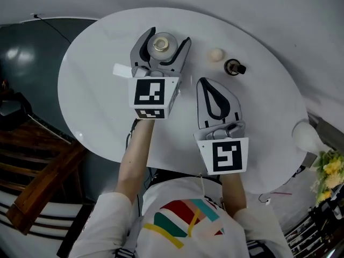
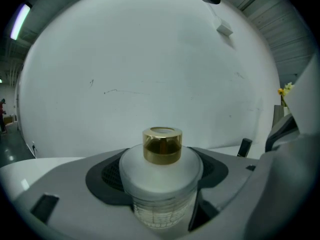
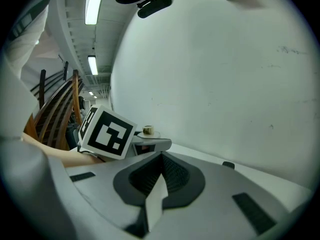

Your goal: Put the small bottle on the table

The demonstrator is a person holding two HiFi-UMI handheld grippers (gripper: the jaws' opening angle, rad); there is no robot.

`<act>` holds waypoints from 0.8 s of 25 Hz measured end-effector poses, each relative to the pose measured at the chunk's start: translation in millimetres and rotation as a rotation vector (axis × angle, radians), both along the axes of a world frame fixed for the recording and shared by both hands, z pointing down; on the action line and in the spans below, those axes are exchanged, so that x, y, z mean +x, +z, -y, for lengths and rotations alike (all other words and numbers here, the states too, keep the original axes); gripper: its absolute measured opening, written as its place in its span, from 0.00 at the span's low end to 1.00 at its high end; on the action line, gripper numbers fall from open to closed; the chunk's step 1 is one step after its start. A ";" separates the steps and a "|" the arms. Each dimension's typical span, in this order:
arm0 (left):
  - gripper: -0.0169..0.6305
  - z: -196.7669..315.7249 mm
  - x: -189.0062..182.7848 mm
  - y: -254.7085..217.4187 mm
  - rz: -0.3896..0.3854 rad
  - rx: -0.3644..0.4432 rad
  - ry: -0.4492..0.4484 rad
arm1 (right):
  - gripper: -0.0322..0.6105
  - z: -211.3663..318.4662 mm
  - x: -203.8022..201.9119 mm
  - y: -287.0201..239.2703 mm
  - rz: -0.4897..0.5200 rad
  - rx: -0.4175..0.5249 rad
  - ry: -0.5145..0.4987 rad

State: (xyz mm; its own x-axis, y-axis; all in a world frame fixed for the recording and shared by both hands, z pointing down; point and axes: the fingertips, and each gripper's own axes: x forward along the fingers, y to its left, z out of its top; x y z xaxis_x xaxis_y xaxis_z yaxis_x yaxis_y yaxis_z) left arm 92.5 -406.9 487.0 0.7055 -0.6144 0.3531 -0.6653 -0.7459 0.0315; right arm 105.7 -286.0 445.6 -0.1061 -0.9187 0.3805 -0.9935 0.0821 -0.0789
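A frosted glass bottle with a gold neck stands upright between the jaws of my left gripper, at the far middle of the round white table. In the left gripper view the bottle fills the gap of the left gripper, whose jaws press its sides. I cannot tell whether its base touches the table. A small dark bottle lies to the right, beside a cream round piece. My right gripper is shut and empty, nearer the person; its jaws meet.
A small white tag lies left of the left gripper. Wooden furniture stands below the table's left edge. At the right edge are a white rounded object and yellow flowers.
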 end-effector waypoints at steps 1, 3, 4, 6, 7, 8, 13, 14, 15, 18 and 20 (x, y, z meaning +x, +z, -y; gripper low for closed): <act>0.55 1.5 0.8 4.2 0.004 -0.002 -0.003 | 0.07 -1.5 0.3 3.6 -0.001 -0.007 -0.001; 0.55 2.8 2.2 10.8 0.016 0.001 -0.004 | 0.07 -4.4 -0.2 11.1 -0.005 -0.026 -0.007; 0.55 3.0 2.9 13.2 0.023 0.004 -0.001 | 0.07 -5.4 -0.6 13.8 -0.006 -0.035 -0.009; 0.55 3.1 4.4 17.6 0.034 0.010 0.003 | 0.07 -5.7 -0.8 16.3 -0.005 -0.040 -0.005; 0.55 3.3 5.1 19.9 0.039 0.012 0.004 | 0.07 -5.2 -0.4 16.5 -0.004 -0.038 -0.001; 0.55 3.5 5.6 22.4 0.047 0.014 0.004 | 0.07 -4.5 0.0 16.6 -0.004 -0.035 0.004; 0.55 3.4 6.4 29.3 0.048 -0.002 0.002 | 0.07 -3.3 -3.4 19.2 0.009 -0.043 0.007; 0.55 4.6 6.5 29.8 0.038 -0.012 -0.005 | 0.07 -3.1 -3.9 19.9 0.010 -0.046 0.005; 0.55 5.5 6.5 30.3 0.027 -0.023 -0.015 | 0.07 -2.9 -4.1 20.1 0.011 -0.046 0.004; 0.55 6.0 5.7 32.1 0.019 -0.039 -0.027 | 0.07 -3.6 -5.6 20.1 0.011 -0.044 0.000; 0.55 5.8 6.5 33.4 0.033 -0.042 -0.016 | 0.07 -4.4 -6.3 20.4 0.011 -0.048 -0.003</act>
State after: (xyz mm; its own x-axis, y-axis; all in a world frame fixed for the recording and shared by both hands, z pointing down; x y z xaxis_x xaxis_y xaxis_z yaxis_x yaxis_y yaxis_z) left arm 99.1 -412.7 520.4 0.6829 -0.6099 0.4021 -0.6787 -0.7333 0.0403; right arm 99.4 -281.7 466.1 -0.1133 -0.8992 0.4227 -0.9923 0.0810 -0.0935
